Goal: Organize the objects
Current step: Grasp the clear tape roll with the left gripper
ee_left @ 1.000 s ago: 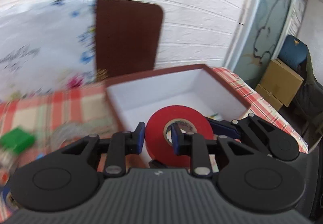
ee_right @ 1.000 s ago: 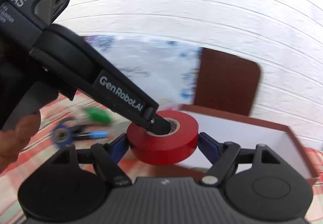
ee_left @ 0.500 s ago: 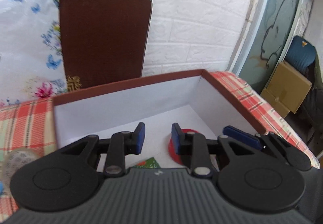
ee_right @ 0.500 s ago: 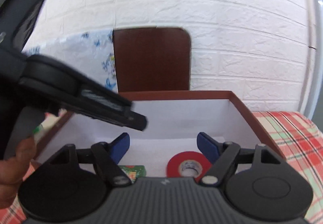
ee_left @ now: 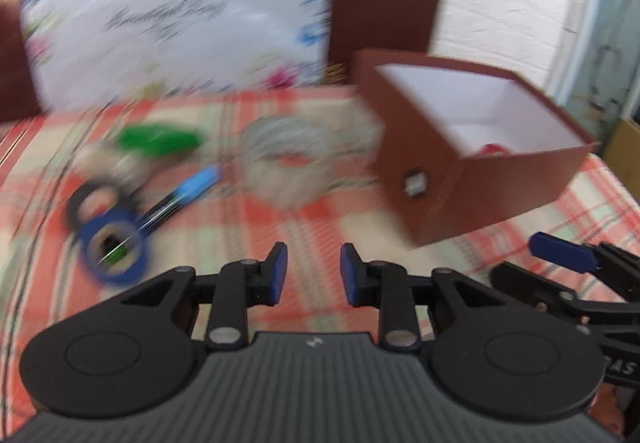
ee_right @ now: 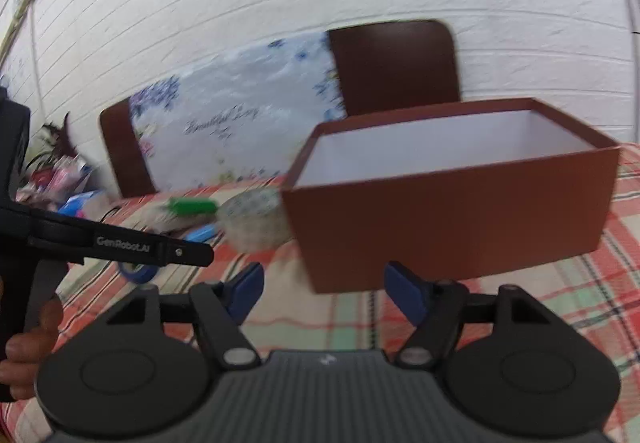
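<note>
Left gripper (ee_left: 312,275): holding nothing, jaws nearly together; right gripper (ee_right: 324,293): closing, empty. Red tape roll (ee_left: 492,150) sitting inside brown box (ee_left: 480,187). Risk: blurred sweeping toward blue tape roll (ee_left: 114,253) nudging the marker (ee_left: 180,195).

Bright daylight, heavy motion blur, fisheye-bent edges

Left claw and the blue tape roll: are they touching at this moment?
Apart. The left wrist view shows the left claw empty, with bare checked tablecloth between its fingertips and the blue tape roll, which lies off to the left.
</note>
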